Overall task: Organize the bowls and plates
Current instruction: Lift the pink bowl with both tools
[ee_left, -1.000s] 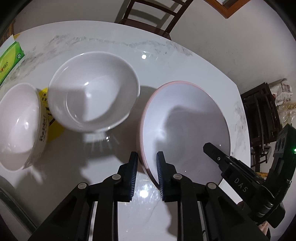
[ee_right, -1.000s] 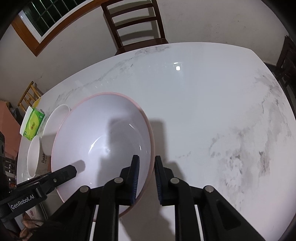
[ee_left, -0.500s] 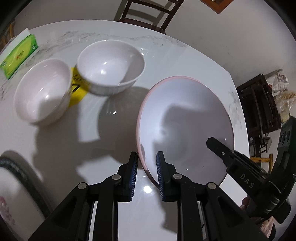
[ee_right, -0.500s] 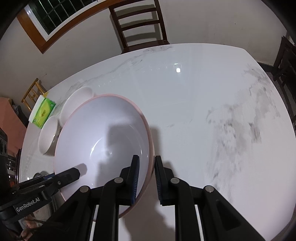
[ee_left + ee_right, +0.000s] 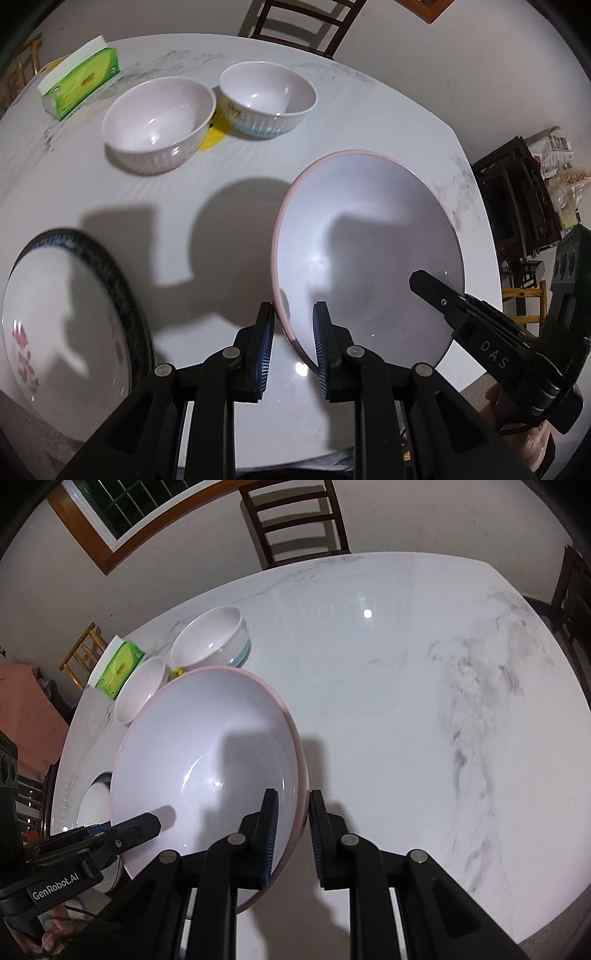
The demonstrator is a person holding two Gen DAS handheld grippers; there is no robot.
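Observation:
A large white bowl with a pink rim hangs above the marble table, held by both grippers. My left gripper is shut on its left rim. My right gripper is shut on its right rim; it also shows in the left wrist view. Two small white bowls stand side by side at the far left of the table. A white plate with a dark blue rim and pink flowers lies at the near left.
A green tissue box sits behind the small bowls, with a yellow item between them. A wooden chair stands at the table's far side. The right half of the marble table shows only grey veining.
Both grippers have lifted the large bowl higher and drawn it back toward the near edge. The small bowls look farther away and the flowered plate has come into view at the left.

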